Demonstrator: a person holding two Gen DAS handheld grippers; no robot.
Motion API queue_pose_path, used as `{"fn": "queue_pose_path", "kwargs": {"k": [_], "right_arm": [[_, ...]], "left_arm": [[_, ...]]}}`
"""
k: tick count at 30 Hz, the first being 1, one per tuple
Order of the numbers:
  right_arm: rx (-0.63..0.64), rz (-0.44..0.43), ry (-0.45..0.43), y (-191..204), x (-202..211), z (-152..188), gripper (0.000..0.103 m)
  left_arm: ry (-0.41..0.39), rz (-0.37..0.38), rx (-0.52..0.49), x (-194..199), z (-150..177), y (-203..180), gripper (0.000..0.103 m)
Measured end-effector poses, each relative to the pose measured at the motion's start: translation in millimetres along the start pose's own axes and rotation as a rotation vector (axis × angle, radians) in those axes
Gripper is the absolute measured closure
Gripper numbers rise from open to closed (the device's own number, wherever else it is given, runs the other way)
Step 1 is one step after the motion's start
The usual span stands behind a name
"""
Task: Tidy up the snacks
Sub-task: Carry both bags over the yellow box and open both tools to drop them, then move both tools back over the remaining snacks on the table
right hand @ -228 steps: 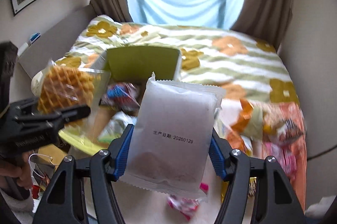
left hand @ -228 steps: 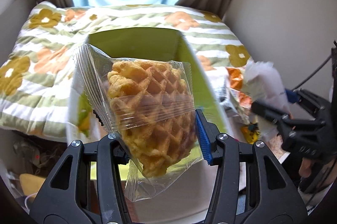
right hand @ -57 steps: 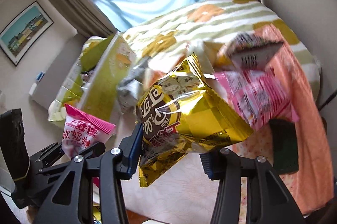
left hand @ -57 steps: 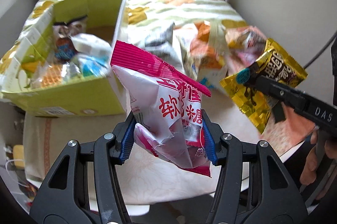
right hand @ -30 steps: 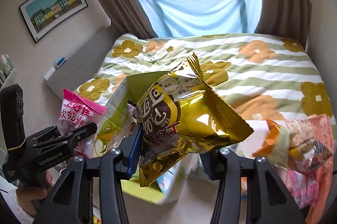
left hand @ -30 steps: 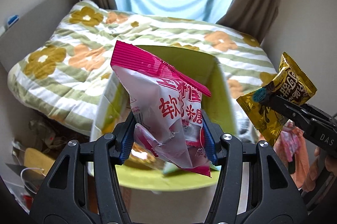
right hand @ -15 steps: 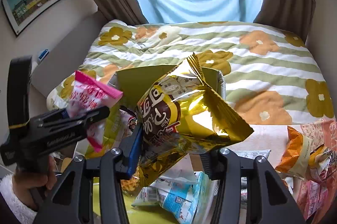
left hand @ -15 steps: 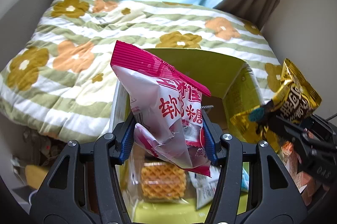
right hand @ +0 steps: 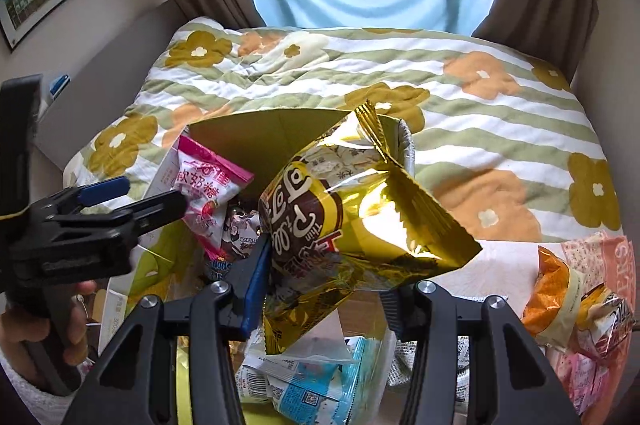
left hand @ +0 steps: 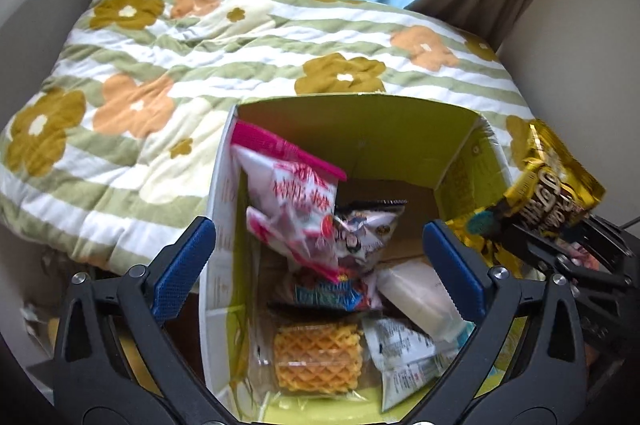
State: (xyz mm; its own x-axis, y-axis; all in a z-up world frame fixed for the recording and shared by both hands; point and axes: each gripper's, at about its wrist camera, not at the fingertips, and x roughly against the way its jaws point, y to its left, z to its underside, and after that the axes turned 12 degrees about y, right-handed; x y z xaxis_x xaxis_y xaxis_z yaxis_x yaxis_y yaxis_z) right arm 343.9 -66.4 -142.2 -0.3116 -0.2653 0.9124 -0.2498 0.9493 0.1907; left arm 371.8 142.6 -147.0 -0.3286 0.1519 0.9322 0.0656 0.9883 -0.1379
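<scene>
A yellow-green cardboard box (left hand: pixel 460 145) stands open below both grippers. My left gripper (left hand: pixel 320 265) is open above it. The pink and white candy bag (left hand: pixel 292 209) is free of the fingers and blurred, dropping into the box; it also shows in the right wrist view (right hand: pixel 204 185). The box holds a waffle pack (left hand: pixel 316 361), a white pack (left hand: pixel 416 293) and several other packets. My right gripper (right hand: pixel 324 289) is shut on a gold foil snack bag (right hand: pixel 352 225) and holds it over the box's right side, as the left wrist view (left hand: pixel 556 193) shows.
A floral striped quilt (right hand: pixel 480 97) covers the bed behind the box. Loose orange and pink snack packets (right hand: pixel 568 297) lie at the right on a white cloth. Curtains and a blue sheet hang at the window behind.
My left gripper has opened and let go of the pink candy bag, which falls into the box. Both grippers moved closer over the box. The right gripper still holds the gold bag.
</scene>
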Motion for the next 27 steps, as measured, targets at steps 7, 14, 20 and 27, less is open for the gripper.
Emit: {"fn": "queue_pose_path", "kwargs": {"k": [7,14,20,27], "right_arm": [[0.036,0.033,0.017,-0.2,-5.8,-5.0,0.058],[0.096,0.111,0.057,6.8,-20.8,-22.8,0.047],[0.124,0.149,0.002,11.2,-9.5,-9.9,0.012],[0.079,0.104,0.034,6.5,-6.6,12.2,0.012]], "left_arm": [[0.019,-0.005,0.002,1.7,22.1,0.6,0.0],[0.026,-0.01,0.001,6.0,33.7,-3.3,0.0],[0.03,-0.024,-0.003,9.2,43.1,-6.7,0.0],[0.043,-0.016,-0.006,14.1,58.6,-7.7,0.0]]}}
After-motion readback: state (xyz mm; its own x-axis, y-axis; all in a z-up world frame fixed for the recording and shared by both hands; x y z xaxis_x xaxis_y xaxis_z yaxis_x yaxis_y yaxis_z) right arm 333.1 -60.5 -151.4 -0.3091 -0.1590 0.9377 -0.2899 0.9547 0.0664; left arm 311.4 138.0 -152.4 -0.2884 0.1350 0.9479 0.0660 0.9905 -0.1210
